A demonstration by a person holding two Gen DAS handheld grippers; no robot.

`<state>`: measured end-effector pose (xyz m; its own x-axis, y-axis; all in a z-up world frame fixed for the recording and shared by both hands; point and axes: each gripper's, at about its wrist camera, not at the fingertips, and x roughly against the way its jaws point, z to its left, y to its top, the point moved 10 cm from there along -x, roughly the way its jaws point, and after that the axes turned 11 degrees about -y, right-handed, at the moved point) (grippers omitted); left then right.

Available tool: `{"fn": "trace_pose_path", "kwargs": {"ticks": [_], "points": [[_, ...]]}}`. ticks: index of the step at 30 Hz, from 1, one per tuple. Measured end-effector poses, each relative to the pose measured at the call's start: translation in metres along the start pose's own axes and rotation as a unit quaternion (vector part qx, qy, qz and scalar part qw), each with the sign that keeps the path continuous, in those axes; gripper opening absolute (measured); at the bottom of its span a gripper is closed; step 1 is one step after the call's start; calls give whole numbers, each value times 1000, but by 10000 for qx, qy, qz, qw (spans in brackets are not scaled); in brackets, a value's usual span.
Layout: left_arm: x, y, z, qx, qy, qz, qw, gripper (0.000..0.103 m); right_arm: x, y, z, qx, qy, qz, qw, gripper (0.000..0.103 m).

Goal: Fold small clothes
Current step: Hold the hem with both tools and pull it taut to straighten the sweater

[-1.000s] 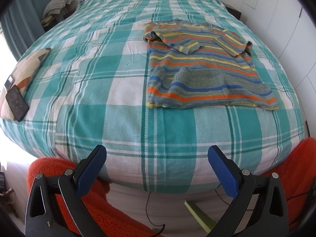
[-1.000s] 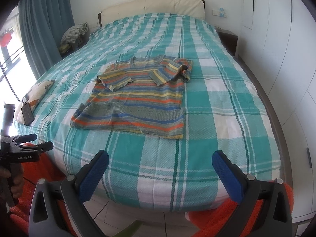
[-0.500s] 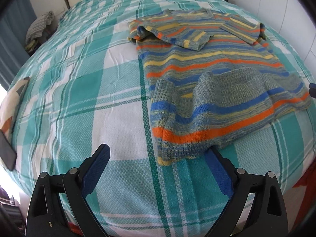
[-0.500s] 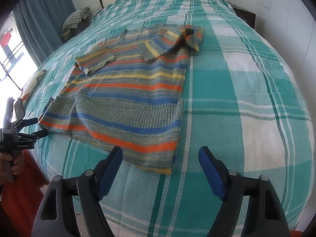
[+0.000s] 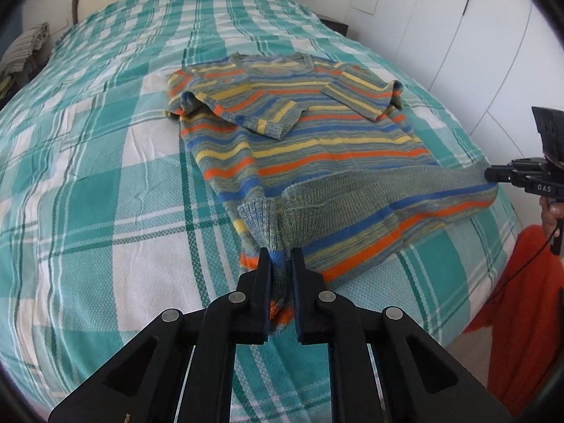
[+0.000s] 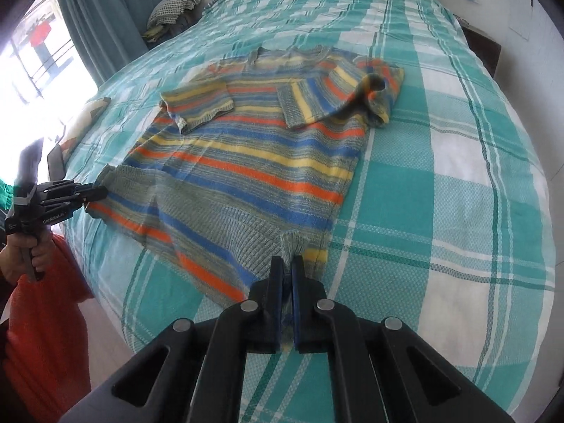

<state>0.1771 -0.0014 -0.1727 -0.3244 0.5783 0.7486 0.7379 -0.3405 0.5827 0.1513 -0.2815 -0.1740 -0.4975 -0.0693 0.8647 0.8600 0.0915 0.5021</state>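
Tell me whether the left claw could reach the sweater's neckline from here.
Probably not yet: the left claw is shut on the sweater hem; nothing blocks the neckline.

A striped knit sweater [image 5: 317, 148] in orange, blue, yellow and grey-green lies flat on the bed [image 5: 105, 183], neckline toward the headboard. Both short sleeves are folded inward across the chest. Its two hem corners are pinched up off the bedspread.
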Motion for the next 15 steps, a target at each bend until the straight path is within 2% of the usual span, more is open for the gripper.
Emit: {"fn": "trace_pose_path", "kwargs": {"ticks": [2, 5, 7, 8, 10, 12, 14, 15], "points": [[29, -13, -13, -282, -157, -26, 9995, 8, 37, -11, 14, 243, 283, -187, 9991, 4], [54, -49, -20, -607, -159, 449, 9970, 10, 78, -45, 34, 929, 308, -151, 9951, 4], [58, -74, -16, -573, -172, 863, 9945, 21, 83, -73, 41, 1291, 234, 101, 9913, 4], [61, -86, -14, -516, -176, 1030, 9932, 31, 79, -90, 41, 1423, 194, 316, 9891, 4], [68, -94, -9, -361, -143, 1051, 9937, 47, 68, -118, 36, 1550, 66, 700, 9854, 8], [77, -88, -2, 41, -208, 750, 9970, 78, 56, -137, 22, 1400, -57, 1091, 9841, 22], [82, -77, 7, 558, -365, 297, 9973, 86, 56, -137, 10, 1022, -41, 1105, 9886, 49], [79, -74, 10, 782, -390, 185, 9960, 86, 58, -132, 4, 760, 12, 989, 9922, 53]]}}
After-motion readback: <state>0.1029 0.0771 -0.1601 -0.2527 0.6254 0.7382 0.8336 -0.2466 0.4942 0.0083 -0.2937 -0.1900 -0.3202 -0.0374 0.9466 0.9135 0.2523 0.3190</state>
